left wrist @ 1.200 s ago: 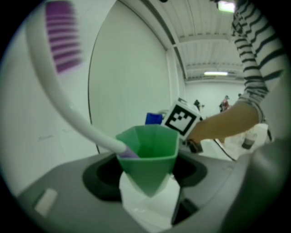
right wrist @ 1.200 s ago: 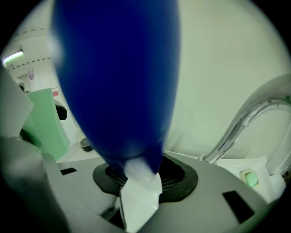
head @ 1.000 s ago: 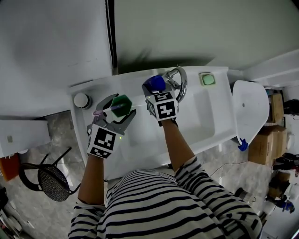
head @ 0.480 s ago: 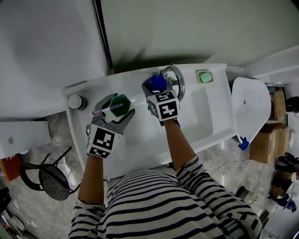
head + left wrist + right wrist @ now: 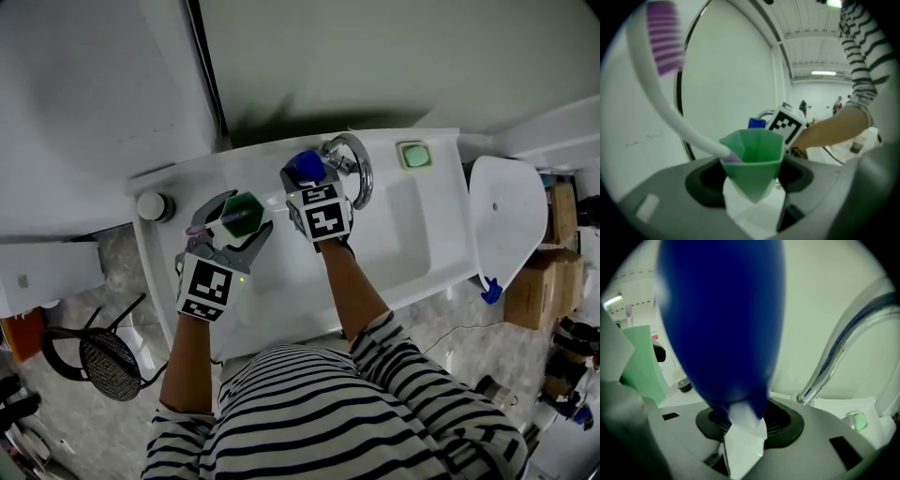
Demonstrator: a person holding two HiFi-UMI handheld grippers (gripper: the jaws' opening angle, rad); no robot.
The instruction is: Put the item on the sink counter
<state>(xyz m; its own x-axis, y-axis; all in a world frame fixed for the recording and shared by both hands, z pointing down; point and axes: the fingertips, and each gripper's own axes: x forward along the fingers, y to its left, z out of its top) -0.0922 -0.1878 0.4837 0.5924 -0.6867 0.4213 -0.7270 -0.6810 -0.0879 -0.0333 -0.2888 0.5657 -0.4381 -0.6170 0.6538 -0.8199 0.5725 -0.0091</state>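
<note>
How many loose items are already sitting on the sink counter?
2: a round container at the counter's left end in the head view, and a green soap dish right of the faucet. Others may be hidden.

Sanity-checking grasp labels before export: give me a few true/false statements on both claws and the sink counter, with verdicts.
1. The left claw grips a green cup. True.
2. The toothbrush standing in that cup has blue bristles. False: they are purple.
3. The right claw is empty. False: it is shut on a blue item.
4. A green soap sits on the sink counter, on the other side of the faucet from the claws. True.
</note>
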